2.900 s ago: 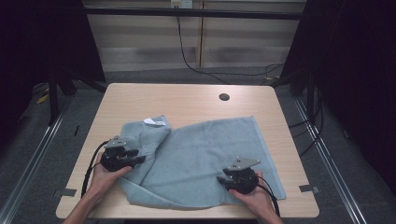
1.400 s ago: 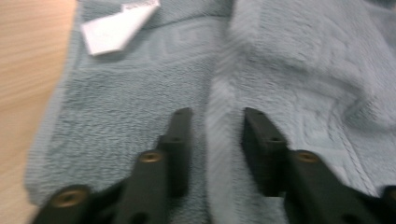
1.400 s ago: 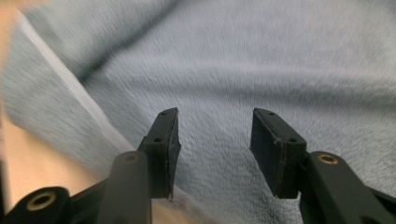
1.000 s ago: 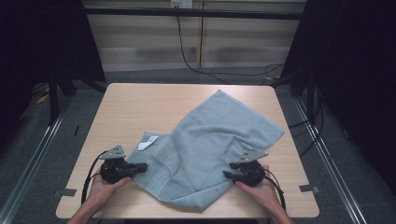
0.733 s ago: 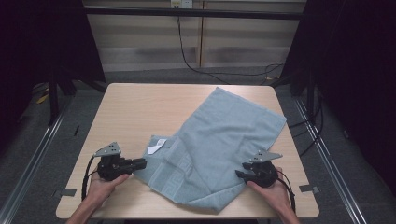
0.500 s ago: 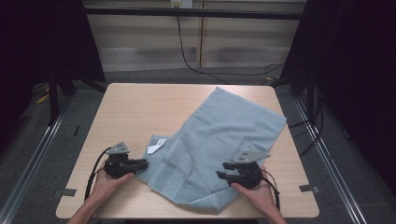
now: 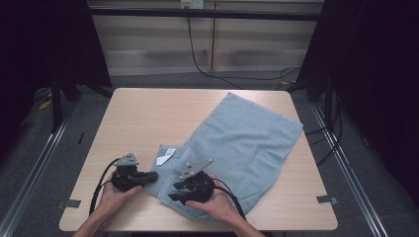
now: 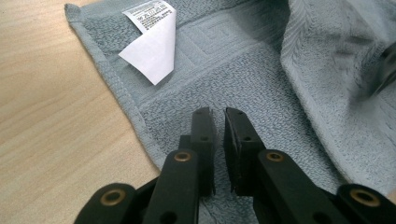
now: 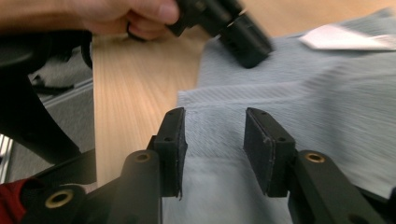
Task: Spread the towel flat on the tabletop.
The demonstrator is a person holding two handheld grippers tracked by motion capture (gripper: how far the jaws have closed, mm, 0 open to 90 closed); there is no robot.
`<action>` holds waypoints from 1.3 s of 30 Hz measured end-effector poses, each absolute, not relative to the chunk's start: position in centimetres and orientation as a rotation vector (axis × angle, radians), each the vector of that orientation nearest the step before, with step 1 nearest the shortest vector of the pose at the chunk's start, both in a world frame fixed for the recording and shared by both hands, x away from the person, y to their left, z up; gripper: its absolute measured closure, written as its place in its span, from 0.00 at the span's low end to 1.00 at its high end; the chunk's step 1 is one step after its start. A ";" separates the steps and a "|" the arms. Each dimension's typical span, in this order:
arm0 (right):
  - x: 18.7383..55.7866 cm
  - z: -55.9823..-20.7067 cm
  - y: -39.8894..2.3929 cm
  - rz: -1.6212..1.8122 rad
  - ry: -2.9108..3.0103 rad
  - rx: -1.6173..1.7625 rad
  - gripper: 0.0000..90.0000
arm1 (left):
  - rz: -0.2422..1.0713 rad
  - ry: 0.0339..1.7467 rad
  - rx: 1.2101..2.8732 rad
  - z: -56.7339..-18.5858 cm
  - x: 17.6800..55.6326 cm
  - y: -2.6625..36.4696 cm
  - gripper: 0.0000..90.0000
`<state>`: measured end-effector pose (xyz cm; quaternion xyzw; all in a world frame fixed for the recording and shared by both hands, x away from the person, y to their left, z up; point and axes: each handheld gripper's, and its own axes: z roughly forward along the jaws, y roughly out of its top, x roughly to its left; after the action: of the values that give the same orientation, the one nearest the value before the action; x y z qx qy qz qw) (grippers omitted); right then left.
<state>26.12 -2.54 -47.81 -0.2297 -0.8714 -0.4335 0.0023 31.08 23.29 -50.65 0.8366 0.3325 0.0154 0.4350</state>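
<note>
Two grippers working a towel on a table.

My left gripper (image 8: 215,116), jaws nearly clenched after closing further, is resting on the blue towel (image 7: 247,136) near its white label (image 8: 152,44). My right gripper (image 9: 212,126) is hovering released over the towel's near edge.

The high view looked forward and down from above the near edge of the bench (image 7: 148,113), far enough off to take in its whole top and the floor around it. The left gripper view rode low on the left hand-held gripper (image 8: 219,116), facing close along its jaws over the towel (image 8: 243,79) and its label (image 8: 154,42). The right gripper view sat as near, facing across the towel toward the left hand-held gripper. All three shared the towel's near corner.
</note>
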 end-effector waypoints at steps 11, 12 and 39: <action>25.0 -50.0 -0.5 -1.278 -2.959 -0.587 0.52 | 0.033 0.836 2.078 -50.7 31.1 23.3 0.91; 24.8 -50.0 -0.3 -1.262 -2.989 -0.590 0.55 | 0.035 0.835 2.079 -50.7 31.1 23.3 0.91; 23.8 -45.8 -20.4 -1.556 -2.726 -1.274 0.91 | 0.004 0.757 2.150 -50.0 27.0 22.6 0.88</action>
<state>23.85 -20.36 -45.82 -0.3732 -0.7986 -0.4559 -0.1228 27.00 22.59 -50.02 0.8570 0.3015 0.0016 0.4178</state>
